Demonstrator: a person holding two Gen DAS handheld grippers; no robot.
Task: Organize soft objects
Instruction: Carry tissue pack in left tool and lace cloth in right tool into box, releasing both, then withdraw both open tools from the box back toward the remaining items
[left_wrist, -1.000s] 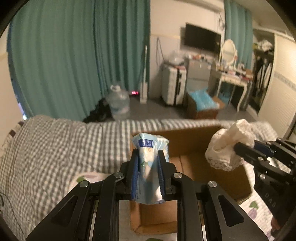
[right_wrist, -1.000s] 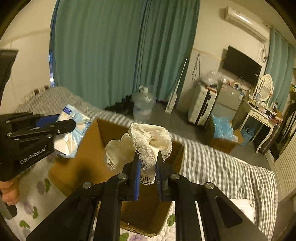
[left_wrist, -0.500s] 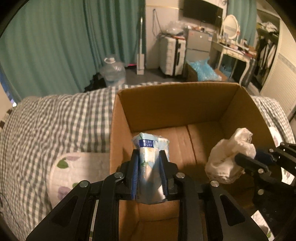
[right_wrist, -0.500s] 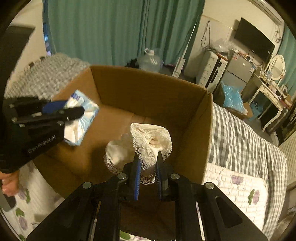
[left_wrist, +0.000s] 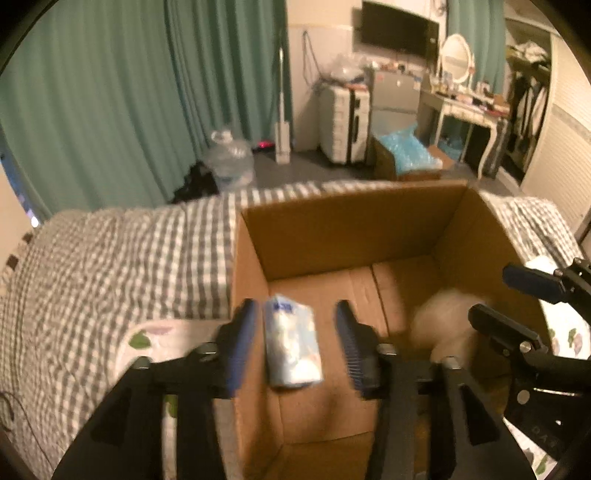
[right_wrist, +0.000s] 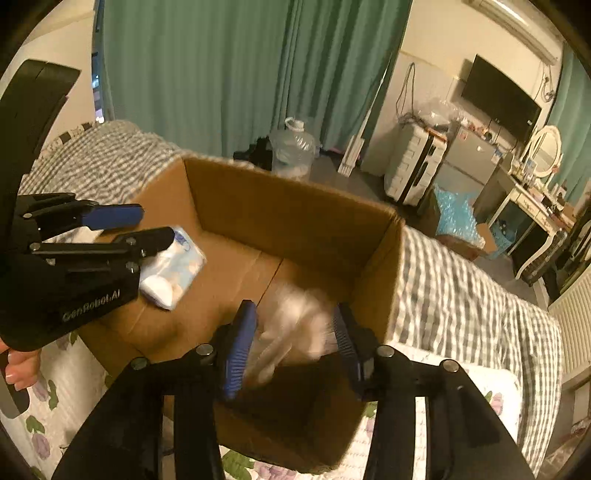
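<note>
An open cardboard box (left_wrist: 347, 229) (right_wrist: 295, 206) stands on the bed. My left gripper (left_wrist: 295, 350) is open over its left side; a light blue tissue pack (left_wrist: 293, 350) (right_wrist: 173, 269) is free between the fingers, inside the box. My right gripper (right_wrist: 293, 339) is open over the box's right side; a white lace cloth (right_wrist: 295, 325) (left_wrist: 443, 321), blurred, sits loose between its fingers inside the box. Each gripper also shows in the other's view, the right one (left_wrist: 513, 299) and the left one (right_wrist: 140, 225).
The box rests on a floral quilt (right_wrist: 480, 387) and a grey checked blanket (left_wrist: 110, 266). Beyond the bed are teal curtains (left_wrist: 147, 92), a water jug (left_wrist: 231, 162), a white suitcase (left_wrist: 343, 125) and a dressing table (left_wrist: 469, 110).
Both grippers have opened and let go. The tissue pack and the lace cloth have dropped free into the box. Both views have tilted up slightly.
</note>
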